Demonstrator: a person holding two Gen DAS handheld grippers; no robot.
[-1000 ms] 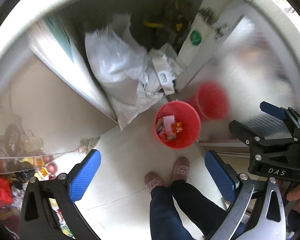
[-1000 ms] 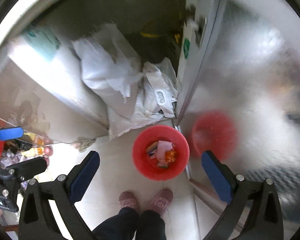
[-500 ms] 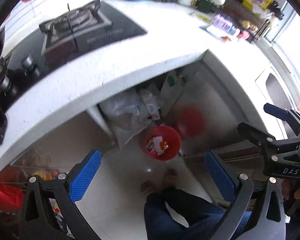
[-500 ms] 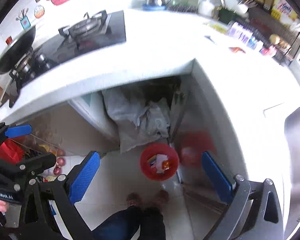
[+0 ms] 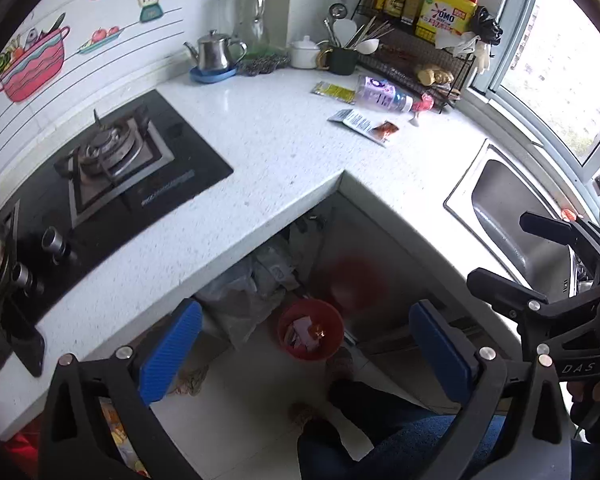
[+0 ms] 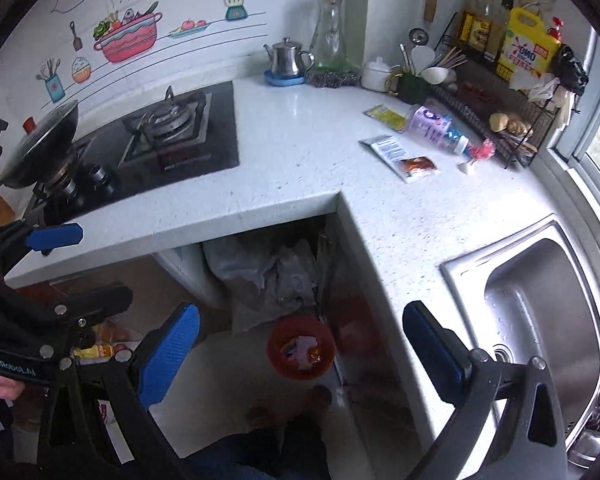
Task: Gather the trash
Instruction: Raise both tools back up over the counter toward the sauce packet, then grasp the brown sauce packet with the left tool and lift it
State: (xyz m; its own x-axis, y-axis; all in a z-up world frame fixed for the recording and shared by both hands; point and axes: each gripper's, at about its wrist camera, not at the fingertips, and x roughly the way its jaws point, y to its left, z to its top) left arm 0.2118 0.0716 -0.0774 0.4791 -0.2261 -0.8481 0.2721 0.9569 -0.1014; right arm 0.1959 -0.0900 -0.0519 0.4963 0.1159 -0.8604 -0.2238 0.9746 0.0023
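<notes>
We hold both claws above a white L-shaped kitchen surface (image 5: 284,140), each with its blue-padded jaws spread wide and nothing between them: the left claw (image 5: 306,350) and the right claw (image 6: 300,352) both frame the floor below the surface's inner corner. There a red bin (image 5: 310,334) stands on the pale floor tiles, just beside a mirrored cabinet door, with crumpled wrappers already lying inside it. Our feet show just near of the bin. On the far right part of the surface, more trash lies loose: a yellow sachet (image 6: 385,115), a toppled plastic bottle with a purple label (image 6: 436,125), a white packet with a barcode (image 6: 390,149) and a small red-brown sachet (image 6: 418,164) touching it. A gas hob (image 6: 168,128) sits to the left, a steel kettle (image 6: 289,60) at the far wall, and a steel sink (image 6: 540,304) to the right. Grey plastic bags (image 6: 268,276) fill the open space under the surface.
</notes>
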